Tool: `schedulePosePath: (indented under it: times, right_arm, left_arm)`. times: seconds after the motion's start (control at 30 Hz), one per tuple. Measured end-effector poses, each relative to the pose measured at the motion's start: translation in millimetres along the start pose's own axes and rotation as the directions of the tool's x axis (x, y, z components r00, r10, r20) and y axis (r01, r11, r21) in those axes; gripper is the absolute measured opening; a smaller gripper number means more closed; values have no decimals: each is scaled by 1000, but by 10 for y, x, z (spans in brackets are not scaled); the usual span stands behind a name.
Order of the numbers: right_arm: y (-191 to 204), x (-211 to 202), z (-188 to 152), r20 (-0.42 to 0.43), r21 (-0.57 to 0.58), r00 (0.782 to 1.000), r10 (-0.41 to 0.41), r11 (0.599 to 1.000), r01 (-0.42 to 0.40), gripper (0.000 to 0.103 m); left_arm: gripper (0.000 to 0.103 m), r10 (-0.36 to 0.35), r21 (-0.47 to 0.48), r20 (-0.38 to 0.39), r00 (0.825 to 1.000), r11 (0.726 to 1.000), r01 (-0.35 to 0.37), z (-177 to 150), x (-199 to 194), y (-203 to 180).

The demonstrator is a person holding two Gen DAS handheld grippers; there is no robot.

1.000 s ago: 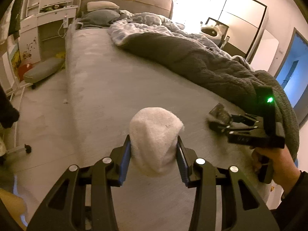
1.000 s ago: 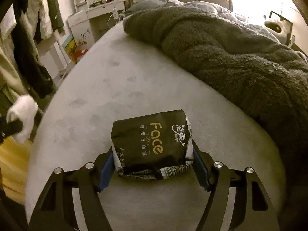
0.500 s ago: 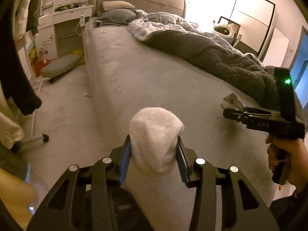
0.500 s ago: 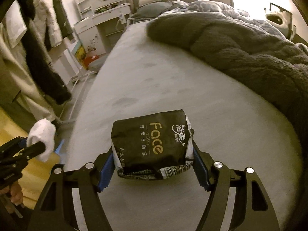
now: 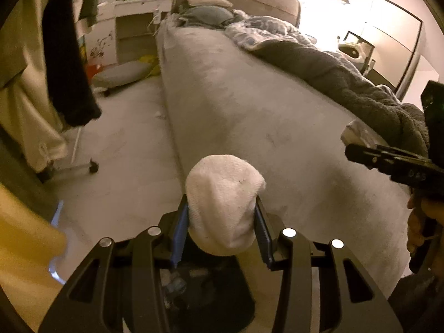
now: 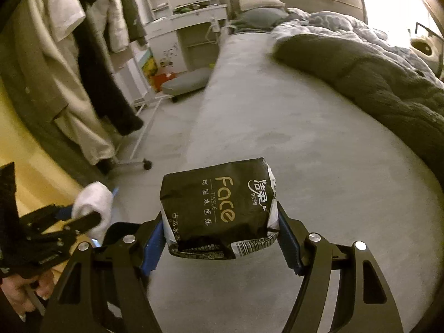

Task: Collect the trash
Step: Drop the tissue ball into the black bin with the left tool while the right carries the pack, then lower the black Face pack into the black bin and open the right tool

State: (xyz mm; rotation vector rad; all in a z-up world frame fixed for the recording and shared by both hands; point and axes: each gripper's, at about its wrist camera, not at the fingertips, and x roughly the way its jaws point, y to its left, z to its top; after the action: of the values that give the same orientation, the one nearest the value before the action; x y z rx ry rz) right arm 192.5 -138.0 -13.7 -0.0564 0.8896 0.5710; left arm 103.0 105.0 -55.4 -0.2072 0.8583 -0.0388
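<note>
My left gripper (image 5: 220, 226) is shut on a crumpled white paper wad (image 5: 222, 199), held over the near corner of the bed beside the floor. A dark bin (image 5: 205, 297) with scraps inside sits below its fingers. My right gripper (image 6: 220, 240) is shut on a black tissue pack (image 6: 219, 208) printed "Face", held above the grey bed (image 6: 305, 144). In the right wrist view the left gripper (image 6: 83, 216) with its white wad (image 6: 93, 202) shows at the lower left. In the left wrist view the right gripper (image 5: 360, 149) shows at the right edge, its pack mostly hidden.
A grey blanket (image 6: 374, 77) is heaped along the bed's far side. Coats hang on a wheeled rack (image 6: 83, 69) at the left. A white dresser (image 6: 183, 25) and a low grey cushion (image 6: 186, 83) stand past the floor strip (image 5: 125, 144). A person's hand (image 6: 25, 285) holds the left gripper's handle.
Both grippers have swung left, off the bed's middle toward its near corner and the floor. The dark bin has come into view under the left gripper. Both grips are unchanged.
</note>
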Motion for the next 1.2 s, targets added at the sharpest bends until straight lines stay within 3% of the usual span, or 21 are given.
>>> schedulePosePath:
  times: [0.47, 0.73, 0.87, 1.0, 1.2]
  right_arm:
    - [741, -93, -308, -38, -86, 997, 61, 994, -64, 72]
    - [1104, -23, -459, -79, -148, 994, 75, 985, -86, 72]
    - [1253, 36, -507, -99, -172, 992, 79, 981, -95, 72]
    - [1347, 137, -558, -127, -187, 989, 77, 977, -100, 72]
    - [1518, 351, -631, -168, -206, 983, 68, 973, -103, 72]
  left_arm:
    - [46, 63, -79, -138, 988, 994, -74, -501, -9, 409]
    - [49, 59, -94, -285, 957, 992, -90, -771, 161, 534]
    - [59, 47, -108, -341, 939, 990, -89, -900, 198, 594]
    - [79, 34, -139, -319, 947, 987, -82, -958, 83, 699]
    - [80, 39, -188, -257, 966, 978, -89, -991, -160, 916]
